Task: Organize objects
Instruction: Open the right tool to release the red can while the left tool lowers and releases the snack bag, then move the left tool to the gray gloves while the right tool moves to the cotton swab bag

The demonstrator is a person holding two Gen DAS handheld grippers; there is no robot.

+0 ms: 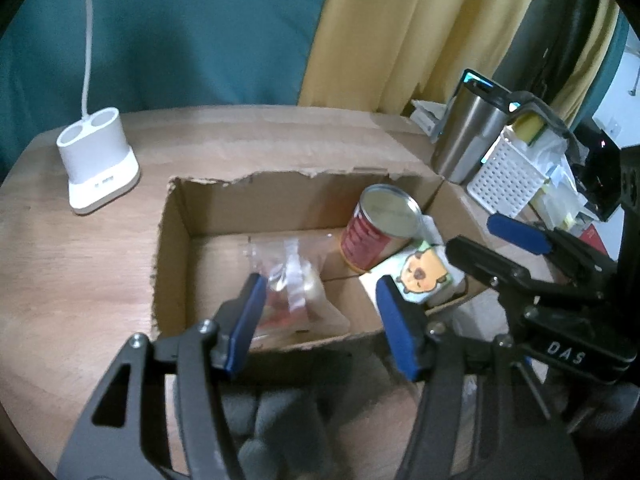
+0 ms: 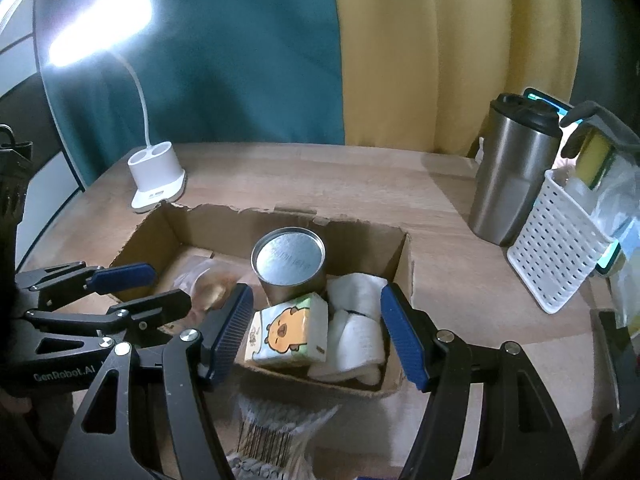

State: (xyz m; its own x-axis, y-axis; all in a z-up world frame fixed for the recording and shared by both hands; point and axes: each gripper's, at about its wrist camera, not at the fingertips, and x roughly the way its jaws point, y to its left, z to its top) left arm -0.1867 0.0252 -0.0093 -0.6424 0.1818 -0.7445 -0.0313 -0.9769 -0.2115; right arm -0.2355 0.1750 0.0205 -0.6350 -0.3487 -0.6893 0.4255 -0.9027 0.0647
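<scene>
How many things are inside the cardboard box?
4 that I can see in the cardboard box: a clear snack bag on the left, a can at the back, a cartoon tissue pack in front, white rolled cloth on the right. More may hide underneath.

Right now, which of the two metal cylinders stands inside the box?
The red-labelled can, beside the tissue pack. The taller steel tumbler with the black lid stands outside on the table, next to the white basket.
</scene>
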